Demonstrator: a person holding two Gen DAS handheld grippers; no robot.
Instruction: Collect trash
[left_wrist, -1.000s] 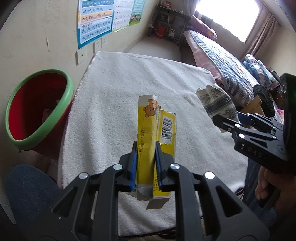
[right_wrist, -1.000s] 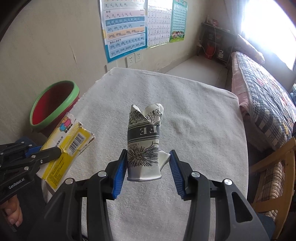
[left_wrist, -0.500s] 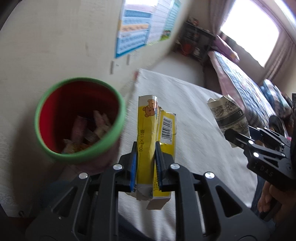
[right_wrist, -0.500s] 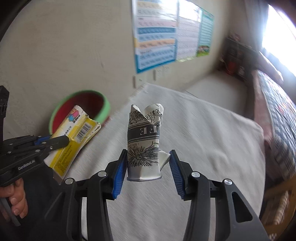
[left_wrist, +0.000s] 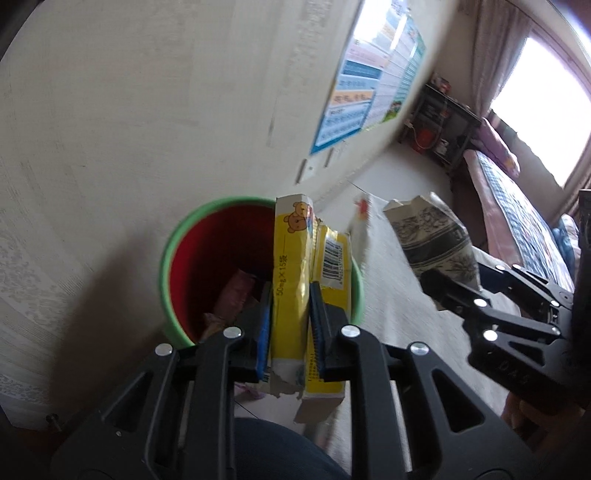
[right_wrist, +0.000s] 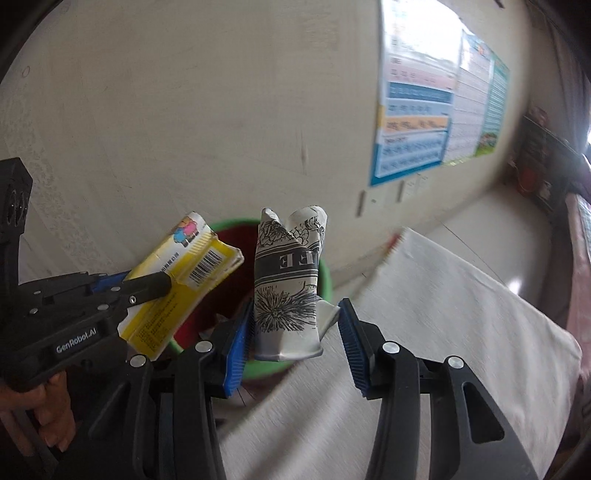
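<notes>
My left gripper (left_wrist: 290, 314) is shut on a flattened yellow carton (left_wrist: 293, 266) with a bear print and holds it over the mouth of the red bin with a green rim (left_wrist: 207, 266); the carton also shows in the right wrist view (right_wrist: 177, 284). My right gripper (right_wrist: 295, 332) is shut on a crushed white paper cup with black flower print (right_wrist: 286, 280), in the air beside the bin (right_wrist: 325, 280). The cup shows at the right of the left wrist view (left_wrist: 432, 236). Wrappers (left_wrist: 231, 299) lie inside the bin.
A table under a white cloth (right_wrist: 424, 314) lies to the right of the bin. A beige wall with posters (right_wrist: 417, 122) is behind. A bed (left_wrist: 517, 206) and a dark shelf (left_wrist: 443, 122) stand at the far right.
Both grippers have swung left from over the table to the bin, still holding the carton and the cup. The bin now sits right under the carton.
</notes>
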